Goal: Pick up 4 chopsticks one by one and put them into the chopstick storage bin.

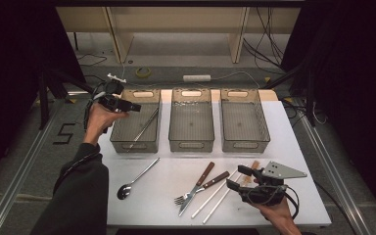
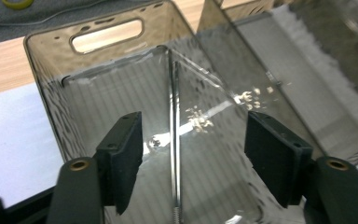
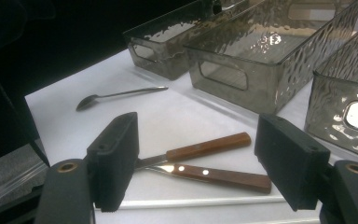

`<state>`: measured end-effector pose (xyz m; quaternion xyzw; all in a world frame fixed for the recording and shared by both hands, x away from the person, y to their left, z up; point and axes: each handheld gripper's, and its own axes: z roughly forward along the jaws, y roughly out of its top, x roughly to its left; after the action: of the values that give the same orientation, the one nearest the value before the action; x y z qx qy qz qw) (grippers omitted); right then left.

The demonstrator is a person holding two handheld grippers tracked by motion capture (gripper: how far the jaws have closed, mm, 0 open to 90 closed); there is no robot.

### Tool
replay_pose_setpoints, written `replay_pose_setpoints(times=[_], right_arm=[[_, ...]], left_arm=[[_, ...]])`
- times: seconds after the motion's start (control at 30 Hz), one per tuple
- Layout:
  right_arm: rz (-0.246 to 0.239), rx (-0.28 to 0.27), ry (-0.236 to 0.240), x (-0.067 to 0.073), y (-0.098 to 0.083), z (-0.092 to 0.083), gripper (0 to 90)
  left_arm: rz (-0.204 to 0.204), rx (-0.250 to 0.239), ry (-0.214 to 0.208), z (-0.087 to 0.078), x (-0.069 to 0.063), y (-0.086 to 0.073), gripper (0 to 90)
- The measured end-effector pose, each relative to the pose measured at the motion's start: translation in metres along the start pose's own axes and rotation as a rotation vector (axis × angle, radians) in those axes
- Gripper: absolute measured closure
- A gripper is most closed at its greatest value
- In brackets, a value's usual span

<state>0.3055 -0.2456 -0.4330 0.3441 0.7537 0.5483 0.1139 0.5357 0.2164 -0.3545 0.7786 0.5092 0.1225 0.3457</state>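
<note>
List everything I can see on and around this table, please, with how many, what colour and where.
Bins: three, smoky clear plastic, in a row at the table's far edge.
Metal utensil: one, silver, leaning inside the left bin; which kind I cannot tell.
Spoon: one, silver, on the table near the left bin.
Fork: one, wooden handle, centre front.
Knife: one, wooden handle, crossing the fork.
Chopsticks: two, pale, right of the fork.
Table: one, white.
Tape roll: one, yellow, on the floor beyond.
Power strip: one, white, on the floor beyond.
Left gripper: black, open over the left bin.
Right gripper: black, open above the fork and knife.
</note>
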Motion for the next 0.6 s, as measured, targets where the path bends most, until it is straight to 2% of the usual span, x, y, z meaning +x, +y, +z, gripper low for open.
replay_pose_setpoints(times=[0.17,0.43,0.57,0.6], right_arm=[[0.0,-0.002,-0.003,0.0,0.0,0.0,31.5],[-0.003,-0.004,-0.006,0.0,0.001,-0.001,31.5],[-0.005,-0.011,-0.013,-0.001,0.002,-0.002,31.5],[-0.002,-0.011,-0.014,-0.001,0.002,-0.003,31.5]], left_arm=[[0.02,-0.018,-0.008,-0.013,-0.011,-0.007,30.1],[0.047,-0.039,-0.027,-0.027,-0.039,-0.03,26.5],[0.043,-0.077,-0.081,-0.031,-0.055,-0.048,25.5],[0.041,-0.064,-0.094,-0.029,-0.058,-0.052,25.4]])
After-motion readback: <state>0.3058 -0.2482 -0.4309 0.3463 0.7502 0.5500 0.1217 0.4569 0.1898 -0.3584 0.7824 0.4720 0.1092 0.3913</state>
